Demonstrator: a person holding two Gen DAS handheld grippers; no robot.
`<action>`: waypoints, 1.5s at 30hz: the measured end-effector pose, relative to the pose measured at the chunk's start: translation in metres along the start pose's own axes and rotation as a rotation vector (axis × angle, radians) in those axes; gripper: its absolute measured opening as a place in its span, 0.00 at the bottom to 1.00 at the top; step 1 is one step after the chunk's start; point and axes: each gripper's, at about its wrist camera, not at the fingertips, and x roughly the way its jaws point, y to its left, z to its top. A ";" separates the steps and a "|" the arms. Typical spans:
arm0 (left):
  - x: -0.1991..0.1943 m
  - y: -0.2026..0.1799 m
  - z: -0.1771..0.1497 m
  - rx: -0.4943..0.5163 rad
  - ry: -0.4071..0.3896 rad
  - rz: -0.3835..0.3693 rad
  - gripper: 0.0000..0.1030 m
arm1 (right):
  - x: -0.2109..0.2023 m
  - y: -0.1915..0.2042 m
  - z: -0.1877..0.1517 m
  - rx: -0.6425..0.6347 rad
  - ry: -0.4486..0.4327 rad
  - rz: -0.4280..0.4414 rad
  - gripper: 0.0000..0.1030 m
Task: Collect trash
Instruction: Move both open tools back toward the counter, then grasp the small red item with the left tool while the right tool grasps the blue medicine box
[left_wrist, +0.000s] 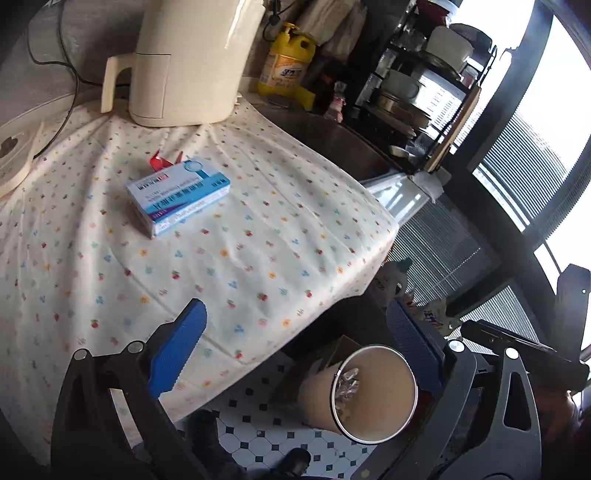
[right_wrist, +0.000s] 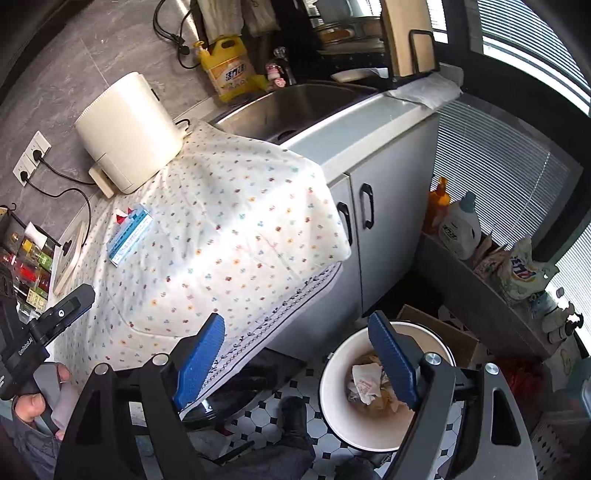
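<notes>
The left gripper (left_wrist: 295, 347) has its blue fingers spread wide and holds nothing, with the blue medicine box (left_wrist: 178, 195) lying ahead of it and slightly left on the flowered tablecloth (left_wrist: 258, 229), a red scrap (left_wrist: 159, 161) just behind the box. The right gripper (right_wrist: 295, 358) is likewise spread and empty above the round bin (right_wrist: 332, 387), whose crumpled paper (right_wrist: 364, 382) sits just inside its right finger, below the counter edge.
</notes>
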 end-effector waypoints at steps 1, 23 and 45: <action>-0.002 0.008 0.005 -0.006 -0.008 0.005 0.94 | 0.002 0.007 0.001 -0.008 -0.001 0.004 0.76; 0.012 0.148 0.097 -0.038 -0.059 0.020 0.66 | 0.060 0.146 0.037 -0.043 -0.027 -0.005 0.77; 0.121 0.176 0.134 -0.105 0.097 -0.067 0.09 | 0.076 0.151 0.052 0.056 -0.032 -0.148 0.77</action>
